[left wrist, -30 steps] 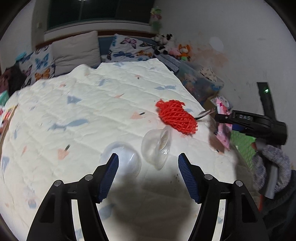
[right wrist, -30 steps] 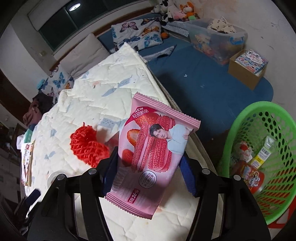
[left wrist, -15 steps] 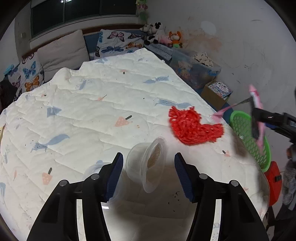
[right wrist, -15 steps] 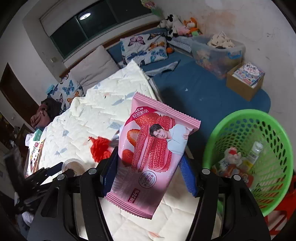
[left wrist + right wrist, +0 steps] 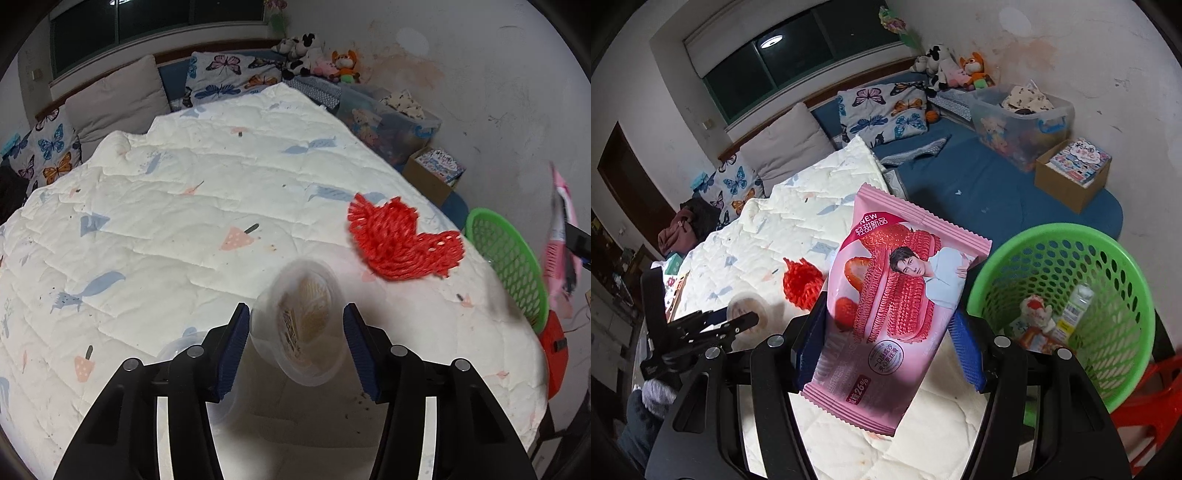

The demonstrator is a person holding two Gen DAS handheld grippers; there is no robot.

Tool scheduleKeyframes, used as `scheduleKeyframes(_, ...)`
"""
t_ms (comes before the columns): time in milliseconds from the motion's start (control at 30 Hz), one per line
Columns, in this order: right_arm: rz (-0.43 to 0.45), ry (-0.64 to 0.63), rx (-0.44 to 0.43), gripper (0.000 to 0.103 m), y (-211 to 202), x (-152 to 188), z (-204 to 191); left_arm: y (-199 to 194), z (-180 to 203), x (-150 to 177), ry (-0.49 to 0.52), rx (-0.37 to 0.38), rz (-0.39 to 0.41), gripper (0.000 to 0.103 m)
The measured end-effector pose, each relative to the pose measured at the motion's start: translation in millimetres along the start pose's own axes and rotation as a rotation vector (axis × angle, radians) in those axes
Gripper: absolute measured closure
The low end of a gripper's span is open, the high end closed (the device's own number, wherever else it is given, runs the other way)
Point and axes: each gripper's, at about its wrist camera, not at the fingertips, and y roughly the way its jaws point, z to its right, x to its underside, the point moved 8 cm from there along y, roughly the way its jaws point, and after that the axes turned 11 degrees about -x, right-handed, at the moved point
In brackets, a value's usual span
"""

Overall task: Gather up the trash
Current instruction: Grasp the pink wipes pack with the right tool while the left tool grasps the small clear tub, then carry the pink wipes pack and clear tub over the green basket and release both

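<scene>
Clear plastic round tub point(image 5: 301, 325) between the left gripper's point(image 5: 295, 347) closing blue pads; pink snack wrapper point(image 5: 892, 306) clamped in the right gripper point(image 5: 886, 343).

The left jaws have just been narrowing; whether the pads press the tub, I cannot tell. A red mesh net point(image 5: 400, 240) lies ahead-right of it; the green perforated plastic basket point(image 5: 1108, 243) sits right of the wrapper.

Between my left gripper's point(image 5: 295, 343) jaws is the plastic cup point(image 5: 301, 325), on the quilt point(image 5: 166, 221). Behind it to the right lies the net point(image 5: 402, 240). The basket point(image 5: 1067, 317) stands right of the bed, beside the wrapper point(image 5: 897, 306) that my right gripper point(image 5: 886, 350) holds.
</scene>
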Motion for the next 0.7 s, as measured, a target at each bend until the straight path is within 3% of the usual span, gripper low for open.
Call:
scheduleKeyframes(400, 0.008, 0.021, 0.003, 0.041, -13.3, 9.3, 13.5, 7.9, 0.4, -1.4, -0.021, -0.004, -0.006, 0.052)
scheduleKeyframes(433, 0.010, 0.026, 0.004, 0.041, -14.1, 10.0, 14.5, 5.5, 3.7, -0.7, -0.020, 0.025, -0.001, 0.052)
scheduleKeyframes(500, 0.011, 0.028, 0.005, 0.041, -14.9, 10.5, 16.3, 2.8, 6.9, 0.2, 0.009, 0.011, 0.006, 0.046)
scheduleKeyframes(567, 0.011, 0.035, 0.007, 0.041, -15.4, 11.6, 18.2, 1.0, 9.5, 1.2, 0.031, -0.024, 0.018, 0.030)
scheduleKeyframes(700, 0.006, 0.046, 0.005, 0.040, -15.2, 15.1, 20.9, 1.7, 11.5, 1.0, 0.048, -0.044, 0.018, 0.025)
